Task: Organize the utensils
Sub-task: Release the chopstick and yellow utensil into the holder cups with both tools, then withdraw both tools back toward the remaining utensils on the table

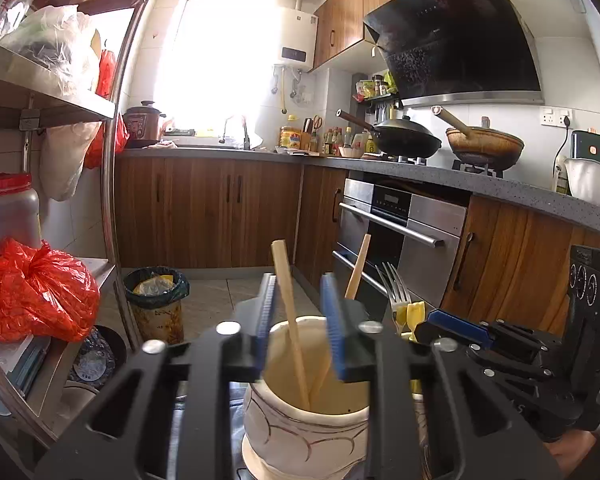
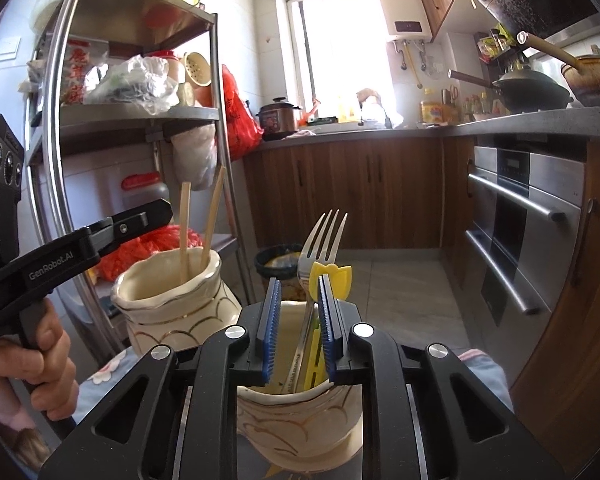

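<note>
Two cream ceramic jars with thin curved line patterns, standing side by side on a floral cloth.

Left jar (image 1: 306,408): holds two wooden chopsticks (image 1: 290,320), leaning apart, tips inside, tops above the rim. Seen also in the right wrist view.

Right jar (image 2: 300,412): holds a metal fork (image 2: 320,248), tines up, and a yellow plastic utensil (image 2: 332,274) just beside it. The fork's lower handle goes down into the jar.

Left gripper (image 1: 298,308): blue-padded fingers apart, poised over the left jar's mouth. One chopstick rises between the fingers, close to the left pad; whether it touches cannot be told. Nothing clamped.

Right gripper (image 2: 298,312): fingers apart, over the right jar. The fork and yellow utensil stand in the gap near the right pad; contact cannot be told. Nothing clamped.

Hand (image 2: 28,372): grips the left tool's handle, partly cut off at the frame edge.

Hidden or unclear: both jar bases are covered by the gripper bodies; the yellow utensil's type is hard to make out.

Surroundings: metal shelf rack (image 2: 148,114) with bags behind the jars, lined trash bin (image 1: 156,300) on the floor, wooden cabinets, oven (image 2: 528,220), two woks on the counter.
</note>
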`<state>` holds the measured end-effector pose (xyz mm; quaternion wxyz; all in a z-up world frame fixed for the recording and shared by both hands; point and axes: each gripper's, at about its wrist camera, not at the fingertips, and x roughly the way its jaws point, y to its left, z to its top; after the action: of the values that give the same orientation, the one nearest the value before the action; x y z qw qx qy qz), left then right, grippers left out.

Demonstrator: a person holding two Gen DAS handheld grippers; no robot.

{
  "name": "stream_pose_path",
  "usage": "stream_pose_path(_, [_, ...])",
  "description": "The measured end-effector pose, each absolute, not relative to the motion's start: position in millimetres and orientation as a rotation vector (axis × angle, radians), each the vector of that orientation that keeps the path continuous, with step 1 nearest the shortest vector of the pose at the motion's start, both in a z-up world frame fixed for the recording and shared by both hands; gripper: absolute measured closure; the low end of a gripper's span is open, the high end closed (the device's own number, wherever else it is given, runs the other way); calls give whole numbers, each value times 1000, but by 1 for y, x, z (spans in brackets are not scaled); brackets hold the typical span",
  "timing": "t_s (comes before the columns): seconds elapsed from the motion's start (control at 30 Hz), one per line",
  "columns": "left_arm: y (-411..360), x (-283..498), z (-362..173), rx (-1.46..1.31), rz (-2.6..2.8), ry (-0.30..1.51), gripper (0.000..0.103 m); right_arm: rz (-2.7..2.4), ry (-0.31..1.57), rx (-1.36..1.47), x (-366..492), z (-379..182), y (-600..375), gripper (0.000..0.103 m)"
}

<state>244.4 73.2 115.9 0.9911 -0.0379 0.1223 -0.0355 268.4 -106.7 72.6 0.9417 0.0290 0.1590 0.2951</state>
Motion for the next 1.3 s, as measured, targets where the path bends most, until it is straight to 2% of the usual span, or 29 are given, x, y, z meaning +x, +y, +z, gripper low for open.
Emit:
stream_pose_path(0.17, [73, 238, 120, -74, -66, 229, 66, 604, 318, 58, 264, 75, -110, 77])
stream_pose_path(0.33, [70, 221, 126, -57, -58, 204, 48, 607, 317, 44, 255, 77, -111, 68])
stream_pose_path(0.53, [69, 194, 129, -46, -51, 194, 43, 597, 318, 42, 243, 81, -119, 64])
stream_pose_path(0.67, [68, 178, 126, -45, -46, 207, 43, 581, 319, 44, 233, 83, -126, 55])
stream_pose_path(0.83, [65, 156, 113, -30, -32, 237, 41, 560, 340, 27, 223, 82, -131, 50])
stream_pose_path(0.93, [64, 145, 104, -37, -29, 273, 39, 555, 363, 25, 217, 79, -134, 48])
stream_pose_path(1.0, [63, 143, 98, -35, -28, 304, 39, 550, 373, 12, 212, 77, -134, 43])
stream_pose_path(1.3, [55, 152, 61, -31, -64, 506, 39, 534, 469, -36, 196, 58, -136, 41])
